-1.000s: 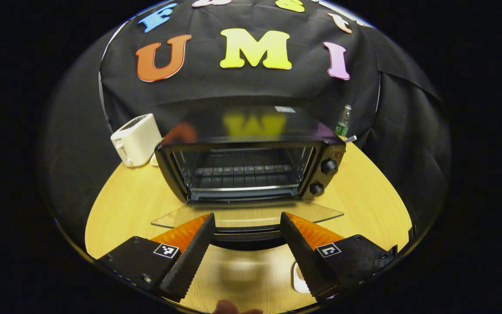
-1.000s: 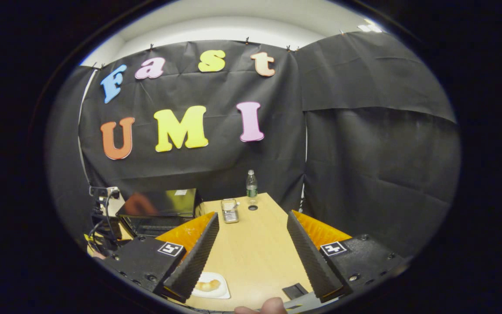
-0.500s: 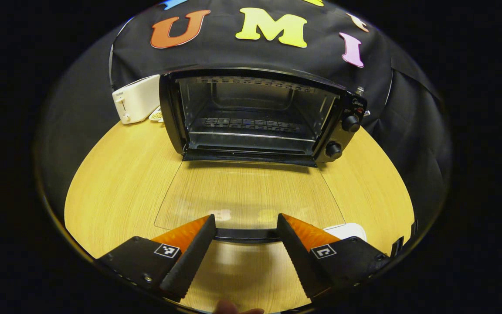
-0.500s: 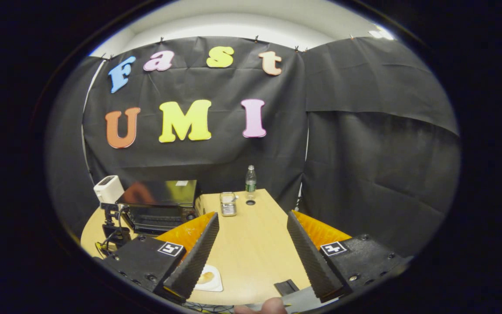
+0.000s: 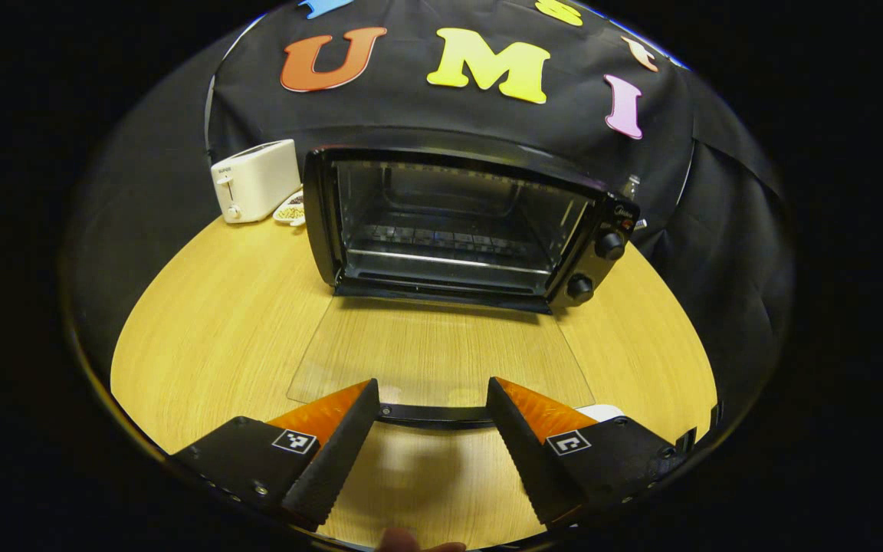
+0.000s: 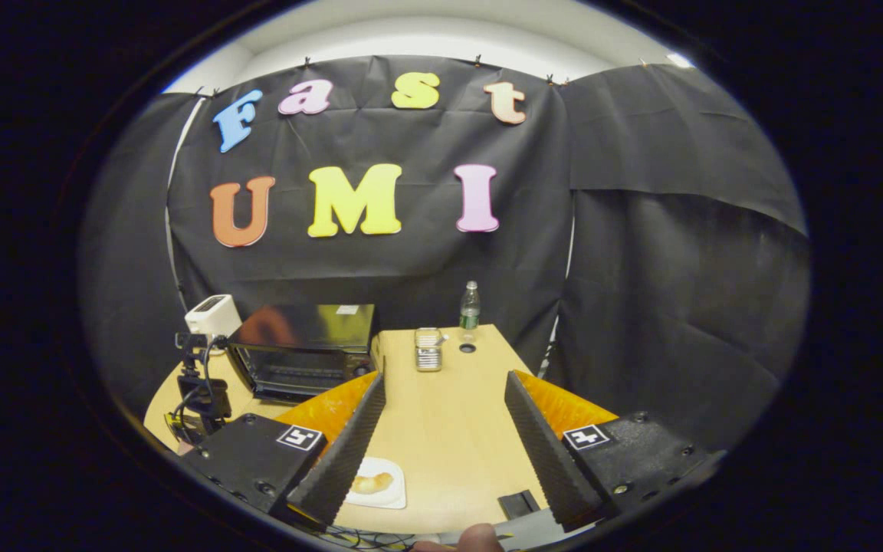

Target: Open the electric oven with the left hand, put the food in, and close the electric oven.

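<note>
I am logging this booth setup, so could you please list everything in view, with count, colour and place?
electric oven: one, black, back of table, glass door folded down flat.
table: one, light wood.
toaster: one, white, left of oven.
dish: one, pale, between toaster and oven.
water bottle: one, clear, green label, far table edge.
metal tin: one, silvery, beside bottle.
plate: one, white, near edge, holding pastry, golden.
left gripper: fingers open, astride door handle.
right gripper: fingers open, empty.
</note>
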A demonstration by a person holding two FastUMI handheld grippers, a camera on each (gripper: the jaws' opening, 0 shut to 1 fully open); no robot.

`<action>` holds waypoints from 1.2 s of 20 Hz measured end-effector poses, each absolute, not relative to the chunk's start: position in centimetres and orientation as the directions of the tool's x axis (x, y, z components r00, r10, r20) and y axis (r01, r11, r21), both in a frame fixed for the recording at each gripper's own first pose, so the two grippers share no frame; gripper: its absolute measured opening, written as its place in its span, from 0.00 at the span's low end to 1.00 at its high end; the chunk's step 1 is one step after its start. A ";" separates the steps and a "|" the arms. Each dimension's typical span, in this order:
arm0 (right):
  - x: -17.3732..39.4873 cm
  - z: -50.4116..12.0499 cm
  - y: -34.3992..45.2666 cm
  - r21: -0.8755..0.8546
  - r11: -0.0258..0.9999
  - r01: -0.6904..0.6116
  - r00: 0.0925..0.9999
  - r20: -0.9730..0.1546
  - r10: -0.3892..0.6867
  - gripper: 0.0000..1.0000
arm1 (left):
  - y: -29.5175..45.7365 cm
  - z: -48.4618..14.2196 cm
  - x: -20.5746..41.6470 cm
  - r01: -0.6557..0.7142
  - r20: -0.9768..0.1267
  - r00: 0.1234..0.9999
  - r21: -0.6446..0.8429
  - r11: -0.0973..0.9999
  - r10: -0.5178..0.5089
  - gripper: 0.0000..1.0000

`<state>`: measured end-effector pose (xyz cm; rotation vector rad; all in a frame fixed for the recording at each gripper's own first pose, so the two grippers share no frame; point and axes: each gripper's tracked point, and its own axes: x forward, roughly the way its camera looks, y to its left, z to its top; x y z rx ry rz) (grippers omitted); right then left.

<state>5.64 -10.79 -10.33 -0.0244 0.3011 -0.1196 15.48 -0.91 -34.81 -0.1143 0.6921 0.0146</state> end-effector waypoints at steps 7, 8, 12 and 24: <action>5.8 -15.6 -7.5 0.048 0.999 0.013 0.916 -0.400 0.008 0.98 | 0.2 -27.2 13.1 -0.043 -0.527 0.850 -0.083 0.996 -0.007 0.93; 5.8 -16.8 -7.1 0.060 0.998 0.005 0.907 -0.421 0.021 0.99 | 0.4 -25.9 12.4 -0.041 -0.510 0.860 -0.075 0.996 -0.003 0.93; 6.0 -23.2 -5.3 0.123 0.992 -0.011 0.847 -0.526 0.075 0.98 | 1.0 -21.5 9.4 -0.032 -0.454 0.891 -0.051 0.998 0.006 0.93; 7.6 -38.8 -1.6 0.284 0.954 0.098 0.590 -0.789 0.174 0.91 | 2.0 -14.5 6.6 -0.111 -0.392 0.916 -0.041 0.993 0.086 0.93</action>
